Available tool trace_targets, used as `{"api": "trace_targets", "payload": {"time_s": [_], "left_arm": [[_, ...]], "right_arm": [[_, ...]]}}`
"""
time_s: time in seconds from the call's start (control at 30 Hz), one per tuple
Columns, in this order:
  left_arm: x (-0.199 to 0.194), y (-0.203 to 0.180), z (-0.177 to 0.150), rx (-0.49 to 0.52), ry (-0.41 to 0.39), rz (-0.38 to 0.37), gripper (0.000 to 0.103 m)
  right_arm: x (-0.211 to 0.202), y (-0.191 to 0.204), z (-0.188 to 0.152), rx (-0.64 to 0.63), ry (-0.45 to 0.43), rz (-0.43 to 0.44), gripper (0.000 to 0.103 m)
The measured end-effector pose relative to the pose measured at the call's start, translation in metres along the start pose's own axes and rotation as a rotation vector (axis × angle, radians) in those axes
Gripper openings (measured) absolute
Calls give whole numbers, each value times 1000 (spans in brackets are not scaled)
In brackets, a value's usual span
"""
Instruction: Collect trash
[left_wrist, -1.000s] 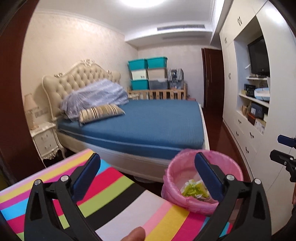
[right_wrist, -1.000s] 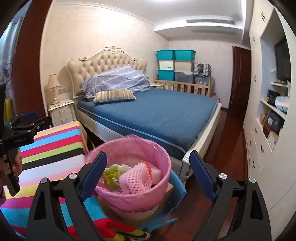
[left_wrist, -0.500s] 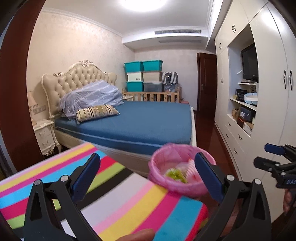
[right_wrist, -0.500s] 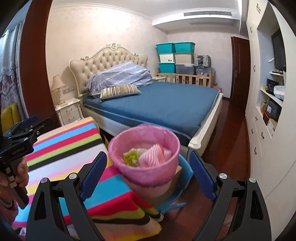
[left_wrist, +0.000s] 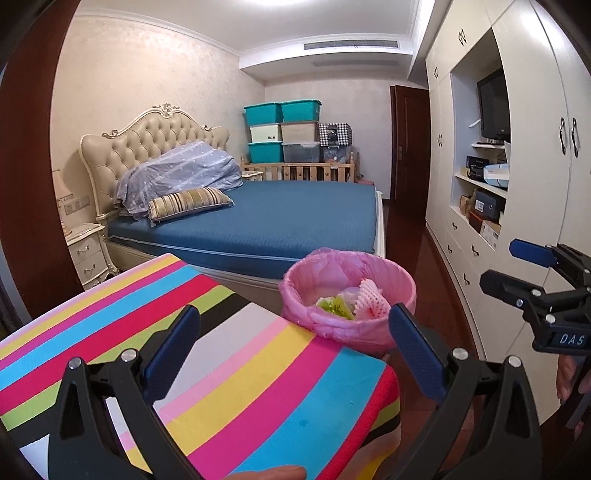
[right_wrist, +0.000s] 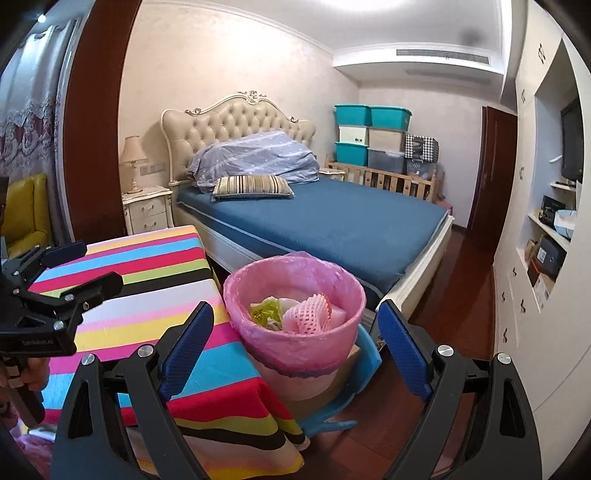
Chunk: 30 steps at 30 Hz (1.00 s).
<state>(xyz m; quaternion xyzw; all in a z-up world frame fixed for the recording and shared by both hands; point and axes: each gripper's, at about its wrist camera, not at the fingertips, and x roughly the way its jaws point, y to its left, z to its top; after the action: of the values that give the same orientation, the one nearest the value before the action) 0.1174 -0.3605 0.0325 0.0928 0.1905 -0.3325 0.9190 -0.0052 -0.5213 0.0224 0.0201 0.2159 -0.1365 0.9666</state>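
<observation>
A bin lined with a pink bag stands beside the right edge of the striped table. Inside lie a pink foam net, a yellow-green wrapper and white scraps. My left gripper is open and empty above the table, back from the bin. My right gripper is open and empty, on the near side of the bin and above it. Each gripper shows in the other's view, the right one and the left one.
A blue plastic stool holds the bin. A blue bed lies behind, with a nightstand and lamp to its left. White cabinets with shelves line the right wall. Storage boxes stack at the back. Dark wood floor runs between bed and cabinets.
Both grippers have pulled back and up from the bin, which now looks smaller and farther. More of the striped table shows. Both stay open and empty.
</observation>
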Motion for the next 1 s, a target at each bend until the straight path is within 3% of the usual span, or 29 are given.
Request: {"api": "trace_targets", "payload": {"time_s": [0.53, 1.0], "left_arm": [[16, 8, -8, -13, 27, -26, 99], [22, 6, -13, -8, 44, -50, 99]], "right_arm": [[12, 8, -10, -24, 68, 14, 85], [18, 5, -15, -13, 75, 16, 85]]}}
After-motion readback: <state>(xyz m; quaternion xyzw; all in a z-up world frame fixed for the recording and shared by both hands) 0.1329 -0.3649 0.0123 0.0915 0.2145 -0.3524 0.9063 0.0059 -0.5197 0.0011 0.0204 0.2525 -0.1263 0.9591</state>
